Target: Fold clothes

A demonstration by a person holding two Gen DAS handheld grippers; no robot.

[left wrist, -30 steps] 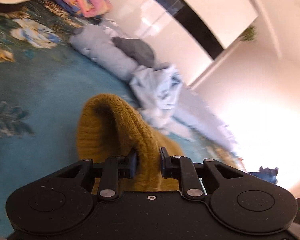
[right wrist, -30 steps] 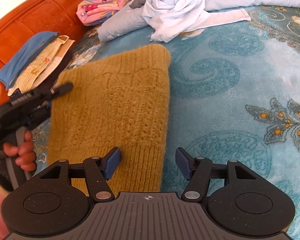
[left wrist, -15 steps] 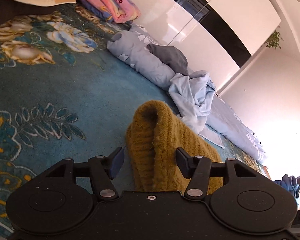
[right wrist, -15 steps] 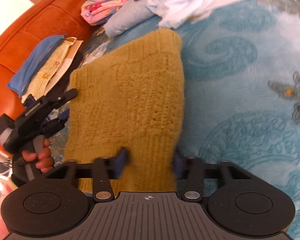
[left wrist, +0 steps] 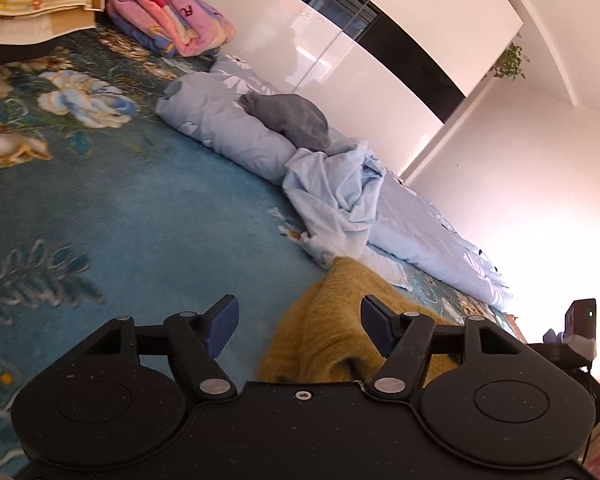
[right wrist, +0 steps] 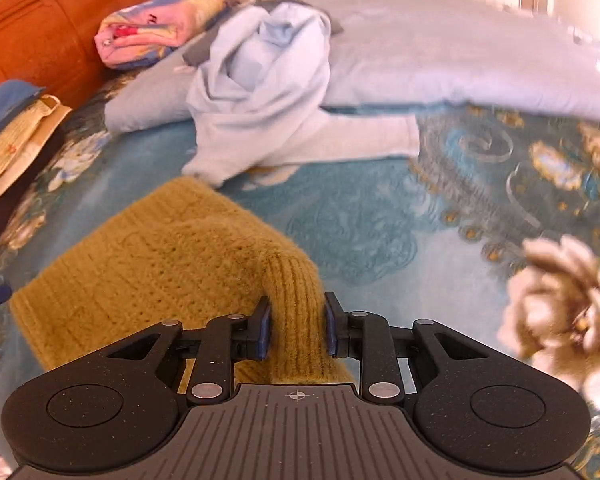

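Left claw: jaws spread wide, blue pads facing each other across a clear gap, nothing clamped; held low, aimed forward along the bed. Right claw: jaws drawn close, both pads pressed against a ribbed fold of the mustard sweater, pinching it; fingers level, pointing forward.

sweater near end hidden under gripper body; flower print blurred; striped pile cut by frame edge

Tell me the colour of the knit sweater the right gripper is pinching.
Mustard yellow; the sweater shows best in the right wrist view.
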